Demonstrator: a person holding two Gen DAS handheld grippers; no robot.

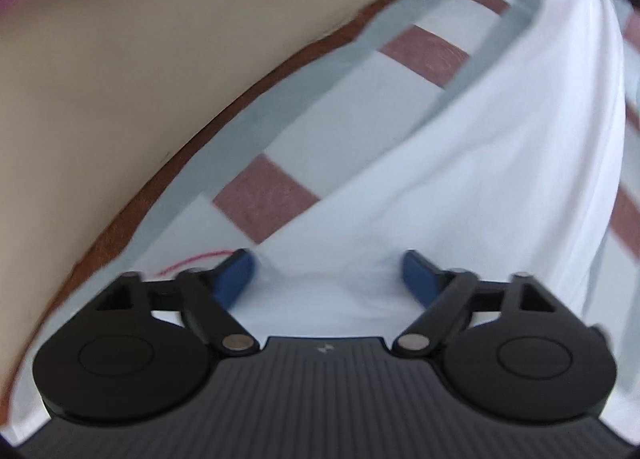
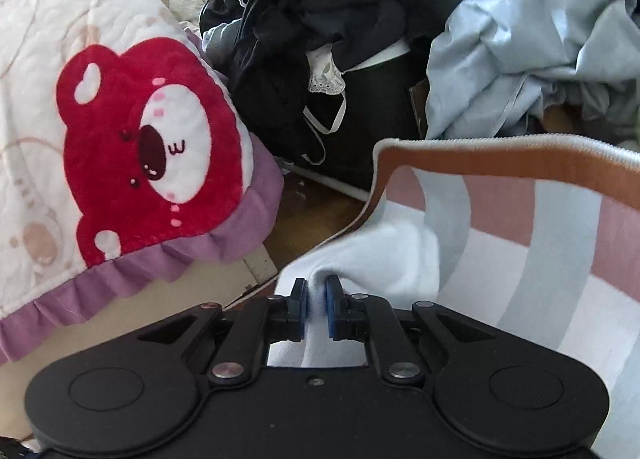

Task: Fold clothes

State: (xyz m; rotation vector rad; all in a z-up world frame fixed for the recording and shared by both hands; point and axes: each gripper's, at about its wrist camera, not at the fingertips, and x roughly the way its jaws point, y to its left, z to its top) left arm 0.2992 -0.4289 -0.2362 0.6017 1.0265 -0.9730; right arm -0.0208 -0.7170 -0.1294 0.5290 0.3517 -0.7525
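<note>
While your right tool [image 2: 316, 301] is clenched on a pinch of white garment [image 1: 460, 187], left tool [image 1: 328, 275] stands released, fingers wide w/ cloth between them.
Item: white garment, spread over checked blanket [image 2: 540, 243]. Landmark: blanket's brown border [image 2: 500, 163].
Location: garment's gripped fold lies well inside that border, toward you; clothes pile [image 2: 340, 39] & bear quilt [image 2: 120, 131] lie beyond it.
Handling (est.): light, soft, limp; sags and bunches. Grip at edges/corners, both tools, keep taut.
</note>
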